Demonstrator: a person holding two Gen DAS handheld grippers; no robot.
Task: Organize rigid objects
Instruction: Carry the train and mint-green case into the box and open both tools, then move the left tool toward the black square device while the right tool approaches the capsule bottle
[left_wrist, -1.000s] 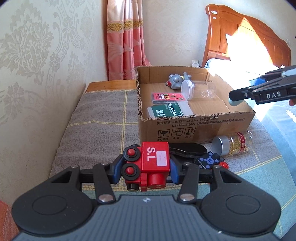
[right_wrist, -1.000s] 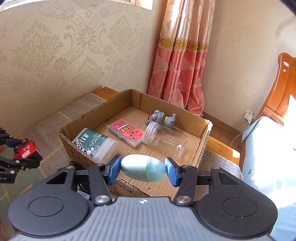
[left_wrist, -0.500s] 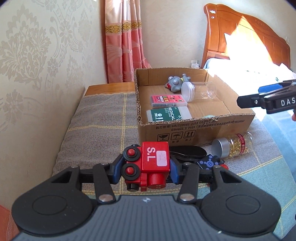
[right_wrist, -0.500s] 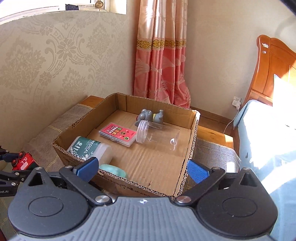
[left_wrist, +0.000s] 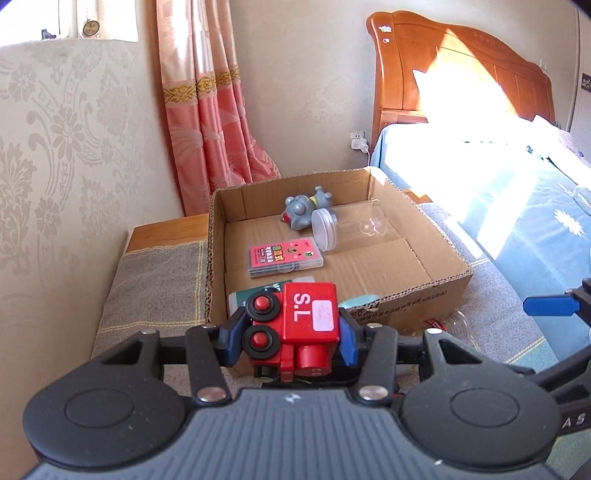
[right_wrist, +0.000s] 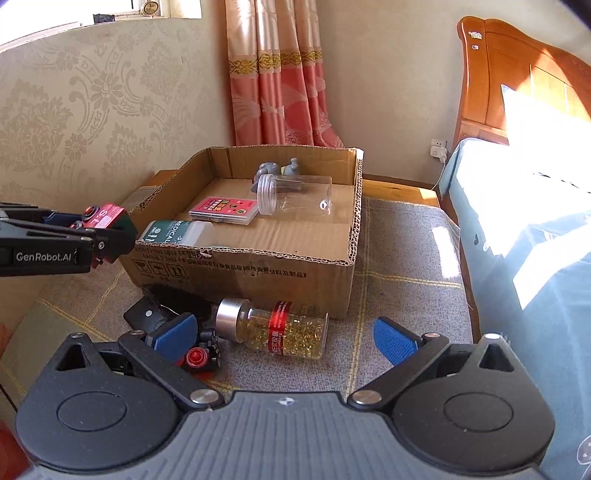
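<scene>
Toy train (left_wrist: 295, 328) clamped in left hand-held gripper (left_wrist: 291, 334), right hand-held gripper (right_wrist: 284, 338) spread empty, teal item mostly hidden.

Right tool (right_wrist: 284, 338) opened, teal egg (left_wrist: 356, 302) dropped into box (left_wrist: 424, 295)

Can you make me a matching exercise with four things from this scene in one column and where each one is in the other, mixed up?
Things:
1. red toy train
2. capsule bottle
3. clear empty jar
4. pink card case

Places:
A. lying flat on the cardboard box floor
B. clamped in the left claw
C. on its side in the box, beside the grey toy figure
D. on the blanket in front of the box

Pairs: 1-B, 2-D, 3-C, 4-A
</scene>
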